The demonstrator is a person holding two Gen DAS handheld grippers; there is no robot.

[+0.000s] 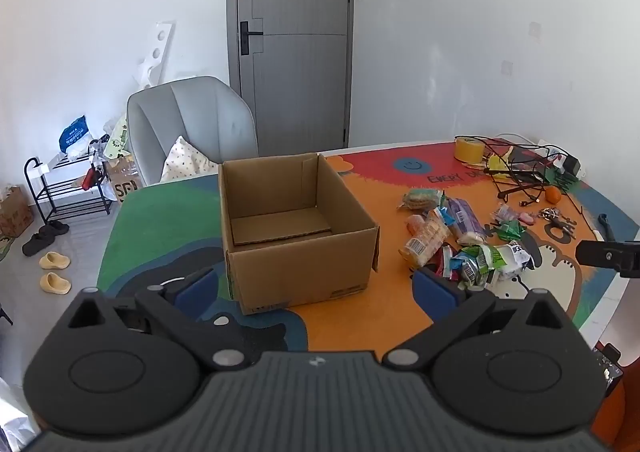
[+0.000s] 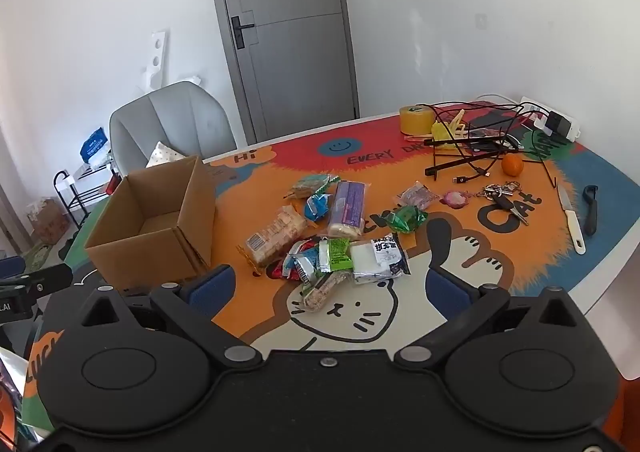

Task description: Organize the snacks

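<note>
An open brown cardboard box [image 1: 296,228] [image 2: 156,228] stands empty on the colourful table mat. A heap of wrapped snacks [image 2: 332,236] [image 1: 460,244] lies to its right: a purple packet [image 2: 348,207], a cracker pack [image 2: 276,236], green and white wrappers. My left gripper [image 1: 316,286] hovers open in front of the box, nothing between its blue pads. My right gripper [image 2: 328,286] is open too, just short of the snack heap and empty. The other gripper's tip shows at each view's edge [image 1: 608,256] [image 2: 32,284].
At the back right of the table lie a yellow tape roll [image 2: 418,117], tangled black cables [image 2: 480,139], an orange [image 2: 512,164], keys [image 2: 500,195], a knife [image 2: 572,215] and a power strip [image 2: 556,121]. A grey chair [image 1: 192,123] and a shoe rack [image 1: 68,187] stand beyond the table's left.
</note>
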